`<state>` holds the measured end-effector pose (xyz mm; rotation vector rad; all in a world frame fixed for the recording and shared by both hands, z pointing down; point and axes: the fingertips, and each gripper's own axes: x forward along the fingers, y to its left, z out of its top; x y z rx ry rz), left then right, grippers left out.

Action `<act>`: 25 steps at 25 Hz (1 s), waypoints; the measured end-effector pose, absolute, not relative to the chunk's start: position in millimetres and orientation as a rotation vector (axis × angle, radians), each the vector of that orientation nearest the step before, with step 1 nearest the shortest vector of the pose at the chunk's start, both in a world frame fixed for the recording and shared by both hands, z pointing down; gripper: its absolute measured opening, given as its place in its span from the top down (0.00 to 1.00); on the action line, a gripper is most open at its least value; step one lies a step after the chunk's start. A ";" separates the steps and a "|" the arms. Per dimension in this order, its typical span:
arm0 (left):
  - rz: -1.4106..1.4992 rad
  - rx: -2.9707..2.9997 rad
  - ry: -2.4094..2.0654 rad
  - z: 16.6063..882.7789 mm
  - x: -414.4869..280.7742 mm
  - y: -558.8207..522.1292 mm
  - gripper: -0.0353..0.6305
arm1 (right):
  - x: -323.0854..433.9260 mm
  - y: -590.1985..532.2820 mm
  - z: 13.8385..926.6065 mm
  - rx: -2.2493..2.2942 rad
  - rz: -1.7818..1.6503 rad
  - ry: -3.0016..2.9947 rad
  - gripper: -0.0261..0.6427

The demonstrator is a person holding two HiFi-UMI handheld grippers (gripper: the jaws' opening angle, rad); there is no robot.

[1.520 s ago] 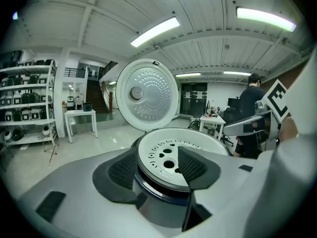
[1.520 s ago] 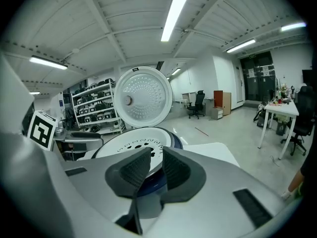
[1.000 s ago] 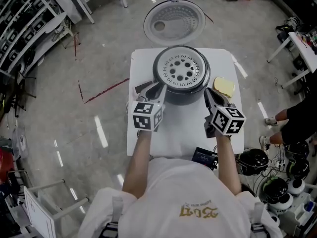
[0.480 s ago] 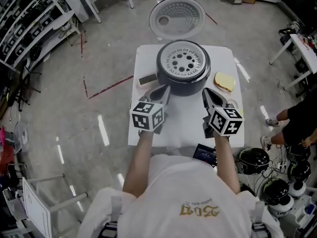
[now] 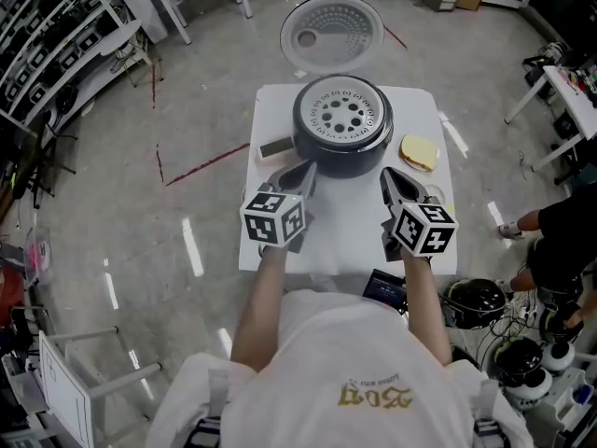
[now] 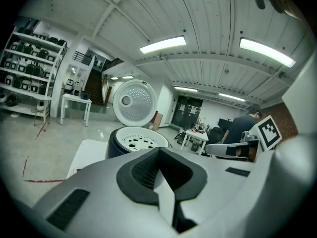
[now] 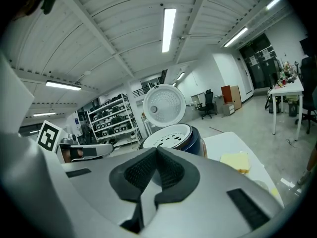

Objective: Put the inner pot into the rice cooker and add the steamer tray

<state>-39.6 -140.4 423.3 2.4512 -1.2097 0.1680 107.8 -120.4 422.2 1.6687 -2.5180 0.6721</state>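
Note:
The dark rice cooker (image 5: 342, 152) stands at the far end of the white table (image 5: 350, 231), its round lid (image 5: 332, 34) swung open behind it. A white perforated steamer tray (image 5: 342, 113) sits in its top. The inner pot under it is hidden. My left gripper (image 5: 303, 168) is shut and empty, a short way in front of the cooker's left side. The right gripper (image 5: 387, 177) is also shut on nothing, near the cooker's right front. In the left gripper view the jaws (image 6: 159, 151) meet below the cooker (image 6: 116, 143). The right gripper view shows its closed tips (image 7: 157, 152) before the tray (image 7: 171, 132).
A yellow sponge (image 5: 420, 151) lies right of the cooker and a dark block (image 5: 275, 148) left of it. A black device (image 5: 385, 290) sits at the table's near edge. A person (image 5: 560, 231) stands at the right among rice cookers on the floor. Shelving (image 5: 56, 35) lines the far left.
Both grippers have drawn back from the cooker toward me. The left jaws, slightly apart at the cooker's rim a second ago, are now closed. The tray stays in the cooker.

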 end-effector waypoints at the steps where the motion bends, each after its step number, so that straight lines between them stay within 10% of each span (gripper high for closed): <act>1: 0.165 2.449 -1.213 423.5 -40.5 -140.6 0.92 | 107.7 -120.5 422.6 1.667 0.670 -2.518 0.94; 25: 0.146 2.427 -1.213 431.7 -51.3 -147.6 0.92 | 103.3 -126.4 434.4 1.652 0.710 -2.493 0.94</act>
